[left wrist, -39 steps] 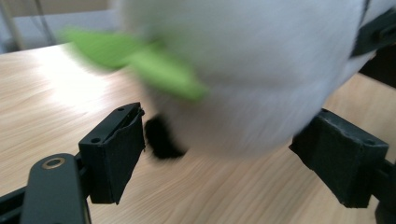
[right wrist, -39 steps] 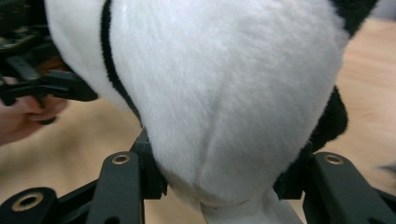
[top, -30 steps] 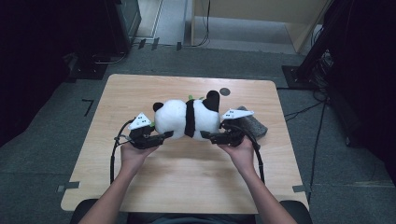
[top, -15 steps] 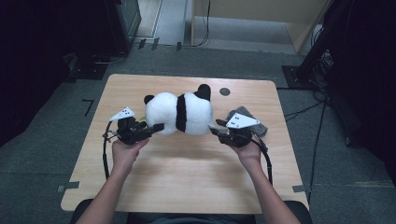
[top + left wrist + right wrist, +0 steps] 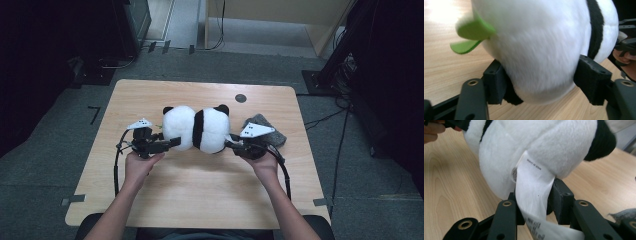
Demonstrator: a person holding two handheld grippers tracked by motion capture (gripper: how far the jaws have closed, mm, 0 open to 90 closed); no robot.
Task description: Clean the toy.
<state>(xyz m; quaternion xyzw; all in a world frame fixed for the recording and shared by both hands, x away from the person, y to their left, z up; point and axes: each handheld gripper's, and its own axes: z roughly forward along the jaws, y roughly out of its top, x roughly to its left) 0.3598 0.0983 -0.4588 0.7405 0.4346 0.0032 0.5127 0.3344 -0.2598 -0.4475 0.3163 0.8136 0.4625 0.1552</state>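
wooden table (image 5: 200, 200), light grain, seen from the high view. panda plush (image 5: 196, 127) lies on its side across the middle of the table, white body with a black band, black ears on the far side. grey cloth (image 5: 272, 131) bunched on the table just right of the plush, behind the right gripper.

left gripper (image 5: 170, 143) sits at the plush's left end, low at the near edge. in the left gripper view its jaws straddle the plush's rounded white end, pads (image 5: 495, 85) against the fur on both sides; jaws have just been opening, plush between them, spread wide around that bulge. green felt leaf (image 5: 471, 37) sticks out of the plush above the jaws.

right gripper (image 5: 231, 144) at the plush's right end, near edge. jaws have just been closing, now pinching the white sewn-in tag (image 5: 534, 185) and some fur at the seam, tag hanging down between the pads. person's hands come up from the bottom edge, one on each gripper.
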